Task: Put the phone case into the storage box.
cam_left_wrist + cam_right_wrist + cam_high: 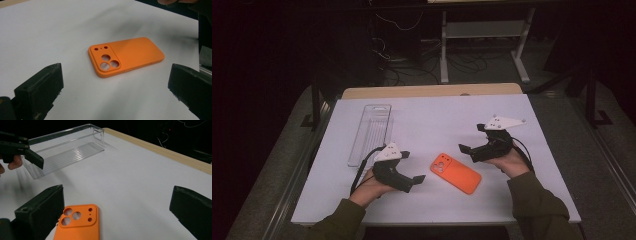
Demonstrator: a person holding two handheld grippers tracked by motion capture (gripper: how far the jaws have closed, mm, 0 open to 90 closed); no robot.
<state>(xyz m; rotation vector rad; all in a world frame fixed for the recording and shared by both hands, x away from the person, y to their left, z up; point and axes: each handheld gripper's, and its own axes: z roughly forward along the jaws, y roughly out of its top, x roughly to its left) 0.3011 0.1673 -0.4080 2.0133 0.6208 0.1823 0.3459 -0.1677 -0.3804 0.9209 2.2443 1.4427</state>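
High view puts the orange phone case (455, 173) flat on the white table (432, 120), untouched, between the left gripper (418, 178) and right gripper (463, 148). Both stand with jaws wide apart, holding nothing. By my judgement the grasp is not yet made, and the clear tray (371, 133) beyond the case sits empty.

Black grippers (417, 178); olive sleeves (539, 200)

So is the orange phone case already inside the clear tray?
No, the orange phone case lies flat on the white table, apart from the clear tray.
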